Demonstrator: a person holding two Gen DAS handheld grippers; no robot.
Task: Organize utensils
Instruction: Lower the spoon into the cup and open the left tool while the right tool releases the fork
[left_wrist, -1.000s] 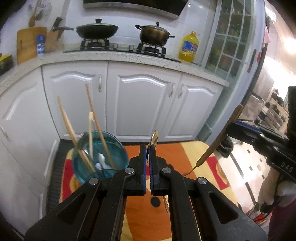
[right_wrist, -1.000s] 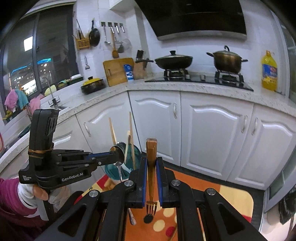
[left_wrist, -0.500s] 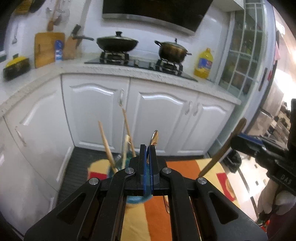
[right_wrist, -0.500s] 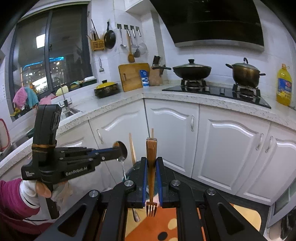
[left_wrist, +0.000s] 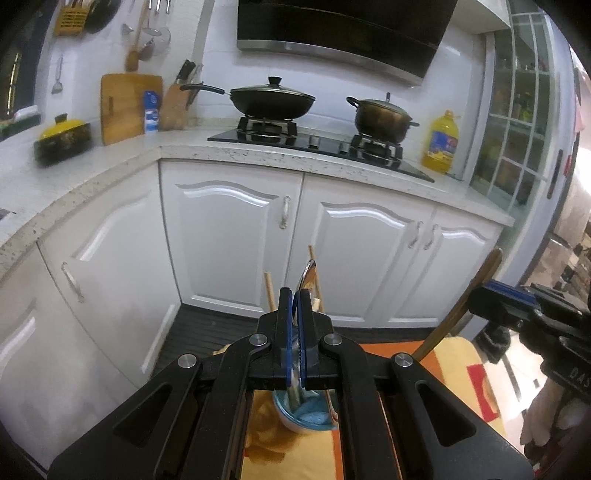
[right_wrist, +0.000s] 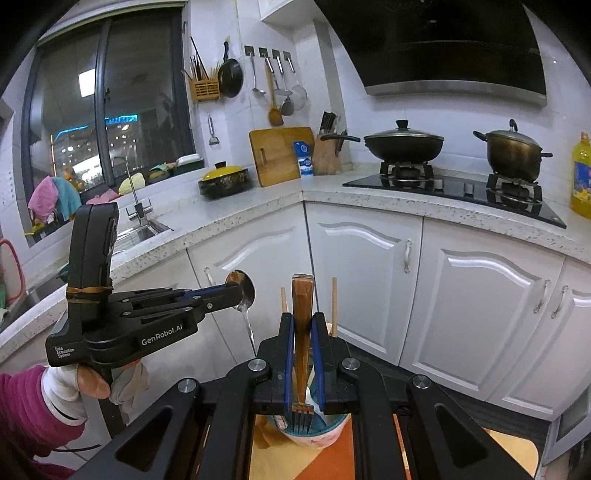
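A metal spoon hangs bowl-up, handle down, left of a wooden-handled fork held upright with tines down. Below both stands a blue-lined cup holding wooden chopsticks on the near orange mat.

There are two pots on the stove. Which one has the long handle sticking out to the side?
The black wok on the left burner: one long straight handle pointing left toward the knife block. The brown pot on the right burner has only short side handles.

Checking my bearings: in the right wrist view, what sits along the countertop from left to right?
Yellow-lidded pot → cutting board → knife block → black wok → bronze pot → oil bottle.
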